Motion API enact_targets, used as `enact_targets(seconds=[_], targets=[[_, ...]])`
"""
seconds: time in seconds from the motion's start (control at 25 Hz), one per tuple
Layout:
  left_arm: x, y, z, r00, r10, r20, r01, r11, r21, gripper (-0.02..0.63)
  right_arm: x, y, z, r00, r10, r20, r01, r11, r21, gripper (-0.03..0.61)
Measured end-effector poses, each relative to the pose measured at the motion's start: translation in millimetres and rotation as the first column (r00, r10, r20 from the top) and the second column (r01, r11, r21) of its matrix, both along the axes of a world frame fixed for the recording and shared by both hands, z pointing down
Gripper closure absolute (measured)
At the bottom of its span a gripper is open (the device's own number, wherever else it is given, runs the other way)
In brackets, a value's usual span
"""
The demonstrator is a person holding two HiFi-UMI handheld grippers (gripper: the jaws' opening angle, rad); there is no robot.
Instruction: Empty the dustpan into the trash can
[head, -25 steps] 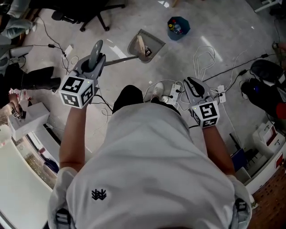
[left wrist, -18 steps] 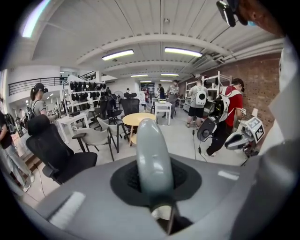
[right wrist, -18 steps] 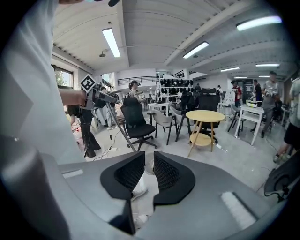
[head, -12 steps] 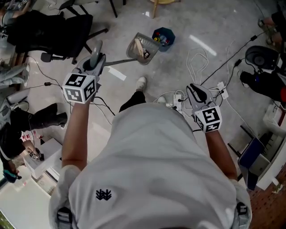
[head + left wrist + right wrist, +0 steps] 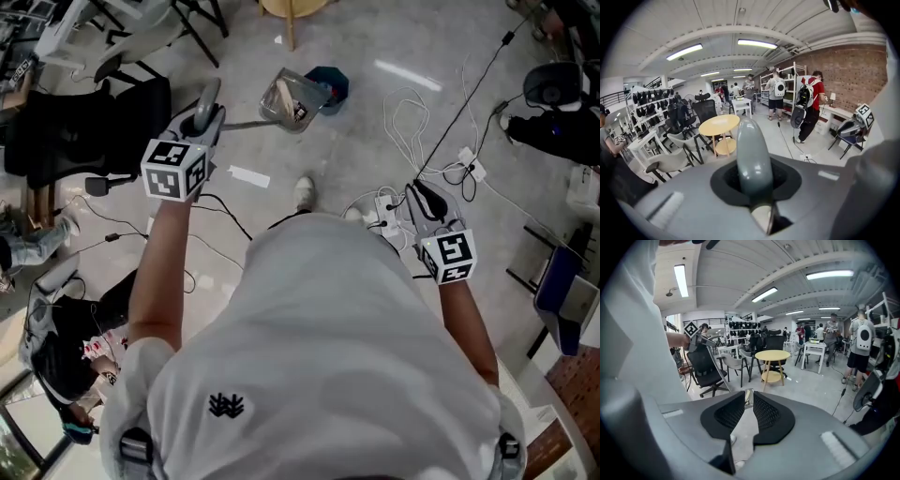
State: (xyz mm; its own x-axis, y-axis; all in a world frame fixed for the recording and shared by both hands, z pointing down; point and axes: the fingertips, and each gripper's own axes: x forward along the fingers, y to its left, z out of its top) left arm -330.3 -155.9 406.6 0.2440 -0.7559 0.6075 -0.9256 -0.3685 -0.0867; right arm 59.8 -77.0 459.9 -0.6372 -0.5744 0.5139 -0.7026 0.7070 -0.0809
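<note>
The grey dustpan [image 5: 286, 101] holds pale debris and hangs on a long thin rod [image 5: 246, 124], its far edge right against the blue trash can [image 5: 334, 82]. My left gripper [image 5: 202, 122] is shut on the rod's grey handle grip [image 5: 751, 159], which sticks up between the jaws of the left gripper [image 5: 754, 187]. My right gripper [image 5: 422, 199] hangs at the person's right side, well away from the pan. In the right gripper view the right gripper [image 5: 747, 416] is shut, its black pads almost touching with nothing between them.
A round yellow table [image 5: 286, 7] stands just beyond the trash can. A black office chair [image 5: 84, 131] is at the left. White cables and a power strip [image 5: 389, 211] lie on the floor at the right. A paper strip [image 5: 248, 176] lies near the person's shoe [image 5: 305, 192].
The person has stepped forward. The dustpan has closed the gap with the trash can and now meets its edge. Both grippers keep their state.
</note>
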Motion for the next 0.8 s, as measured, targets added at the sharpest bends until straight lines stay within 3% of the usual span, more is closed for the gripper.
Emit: enact_targets(seconds=[0.56,0.8], targets=[[18.2,-90.2,35.1,0.973,0.207,0.101,-0.202,0.978,-0.05,0.514,5.1,9.7,3.3,0.982,0.19,0.006,-0.189,0.982,-0.016,0.522],[35.7,-116.7,52.8,0.931,0.313,0.187,-0.305,0.95,-0.074,0.515,7.2,10.7,7.4,0.972,0.235,0.005,-0.234,0.972,-0.027,0.522]])
